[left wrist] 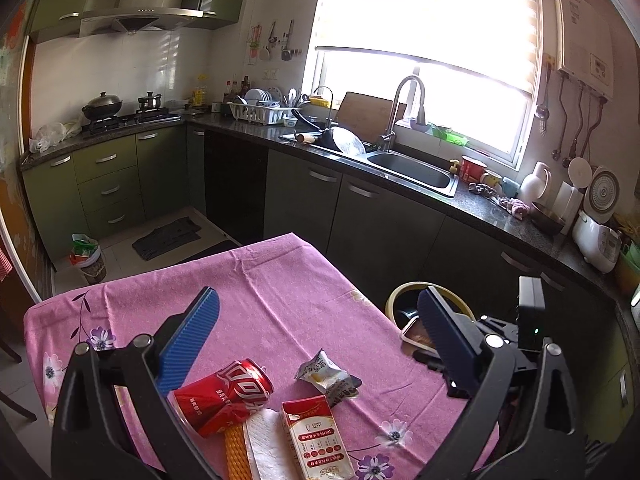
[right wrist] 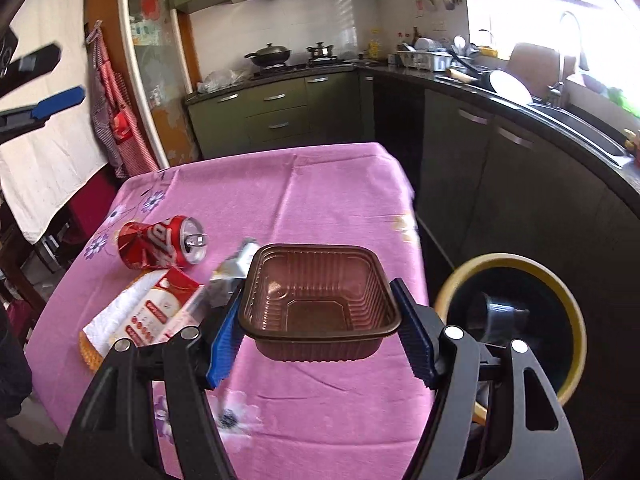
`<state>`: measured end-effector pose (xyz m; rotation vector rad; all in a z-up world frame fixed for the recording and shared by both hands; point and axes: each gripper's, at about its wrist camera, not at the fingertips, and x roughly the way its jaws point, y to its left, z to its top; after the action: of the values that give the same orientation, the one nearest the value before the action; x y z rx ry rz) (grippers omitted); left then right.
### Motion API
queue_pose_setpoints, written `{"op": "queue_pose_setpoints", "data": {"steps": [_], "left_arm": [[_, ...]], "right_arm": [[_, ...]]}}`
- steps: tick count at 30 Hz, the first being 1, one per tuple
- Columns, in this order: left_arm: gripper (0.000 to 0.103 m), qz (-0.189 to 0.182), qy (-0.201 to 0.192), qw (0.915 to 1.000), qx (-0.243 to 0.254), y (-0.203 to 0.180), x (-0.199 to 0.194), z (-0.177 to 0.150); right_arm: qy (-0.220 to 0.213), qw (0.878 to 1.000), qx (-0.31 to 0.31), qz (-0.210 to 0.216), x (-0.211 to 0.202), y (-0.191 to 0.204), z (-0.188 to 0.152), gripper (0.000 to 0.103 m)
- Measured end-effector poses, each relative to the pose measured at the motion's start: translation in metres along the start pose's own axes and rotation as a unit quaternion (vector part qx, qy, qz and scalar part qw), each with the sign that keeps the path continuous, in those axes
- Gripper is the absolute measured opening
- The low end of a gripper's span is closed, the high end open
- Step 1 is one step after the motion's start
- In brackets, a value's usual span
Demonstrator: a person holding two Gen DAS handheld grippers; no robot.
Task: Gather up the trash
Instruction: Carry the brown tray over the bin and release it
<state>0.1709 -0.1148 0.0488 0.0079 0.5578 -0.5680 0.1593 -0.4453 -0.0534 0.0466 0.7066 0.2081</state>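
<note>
A: Your tablecloth [right wrist: 320, 184]?
B: Pink, with purple-and-white flowers.
A: At your ten o'clock?
B: Crushed can [right wrist: 160, 242], red with white lettering; carton [right wrist: 164, 312], white and red.
A: In your right gripper [right wrist: 320, 336]?
B: Blue ribbed pads on a translucent brown tray [right wrist: 320, 300].
A: Three o'clock?
B: Bin [right wrist: 516, 320], yellow rim, black inside.

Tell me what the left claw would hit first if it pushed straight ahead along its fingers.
Probably bare pink tablecloth: the open left claw tilts down toward it, with the crushed can and snack wrapper nearer than its fingertips. Depth is uncertain.
</note>
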Motion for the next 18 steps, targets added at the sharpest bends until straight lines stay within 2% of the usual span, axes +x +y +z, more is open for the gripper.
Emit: {"op": "queue_pose_setpoints", "data": {"steps": [4, 8, 13, 18], "left_arm": [[0.095, -0.003, 0.010, 0.9999, 0.008, -0.005, 0.003, -0.004], [0.095, -0.003, 0.009, 0.9999, 0.008, -0.005, 0.001, -0.004], [0.095, -0.004, 0.011, 0.9999, 0.007, -0.003, 0.002, -0.004], [0.095, -0.004, 0.017, 0.9998, 0.008, -0.004, 0.006, -0.004]], "right_arm": [[0.005, 0.997, 0.048, -0.066, -0.006, -0.064, -0.003, 0.069], [0.033, 0.989, 0.083, -0.119, 0.008, -0.112, -0.012, 0.069], [0.075, 0.980, 0.098, -0.155, 0.041, -0.145, -0.025, 0.069], [0.097, 0.973, 0.106, -0.181, 0.073, -0.165, -0.031, 0.069]]}}
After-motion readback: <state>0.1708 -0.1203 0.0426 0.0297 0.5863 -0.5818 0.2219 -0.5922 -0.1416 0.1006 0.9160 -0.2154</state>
